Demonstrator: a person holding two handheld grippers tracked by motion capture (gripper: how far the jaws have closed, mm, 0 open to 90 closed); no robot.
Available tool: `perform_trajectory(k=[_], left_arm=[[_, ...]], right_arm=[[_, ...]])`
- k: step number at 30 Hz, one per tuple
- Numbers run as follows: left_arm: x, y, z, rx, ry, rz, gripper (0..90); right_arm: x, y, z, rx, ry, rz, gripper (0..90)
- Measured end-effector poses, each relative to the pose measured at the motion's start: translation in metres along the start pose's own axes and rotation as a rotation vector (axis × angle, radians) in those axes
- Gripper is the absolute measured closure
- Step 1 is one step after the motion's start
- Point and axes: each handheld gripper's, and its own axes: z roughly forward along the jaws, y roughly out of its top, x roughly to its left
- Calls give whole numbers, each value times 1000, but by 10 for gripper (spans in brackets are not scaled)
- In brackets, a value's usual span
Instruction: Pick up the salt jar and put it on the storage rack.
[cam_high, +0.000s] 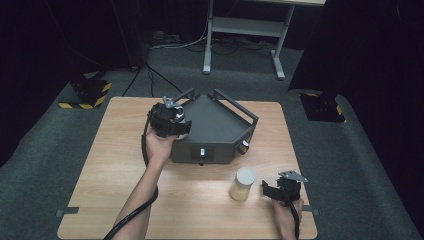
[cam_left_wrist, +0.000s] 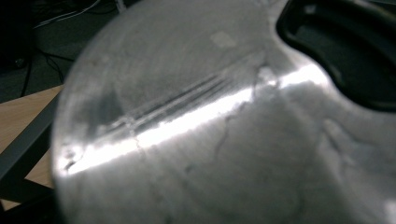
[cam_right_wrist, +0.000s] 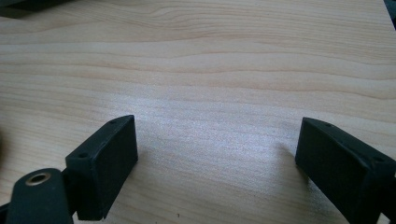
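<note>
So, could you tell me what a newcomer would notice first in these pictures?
Probably the dark grey angular machine with rail handles at the middle of the wooden table, where the left gripper holds a shiny metal object at its left edge. Next, the white-lidded jar of yellowish contents nearer the person, with the right gripper just right of it, fingers wide apart over bare wood.

We saw a pale wooden table on grey carpet. Behind it stood a white-framed desk with loose cables on the floor, and yellow-and-black striped bases sat at both far corners.
</note>
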Motion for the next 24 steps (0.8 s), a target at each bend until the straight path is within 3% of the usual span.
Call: perform_trajectory(k=[10, 22, 24], left_arm=[[-11, 5, 17, 14, 40, -5, 303], [-15, 5, 29, 37, 51, 8, 302], [-14, 4, 31, 36, 48, -6, 302]], right_arm=[[-1, 0, 0, -1, 6, -3, 127], [-1, 0, 0, -2, 10, -4, 129], [-2, -1, 0, -3, 11, -3, 129]])
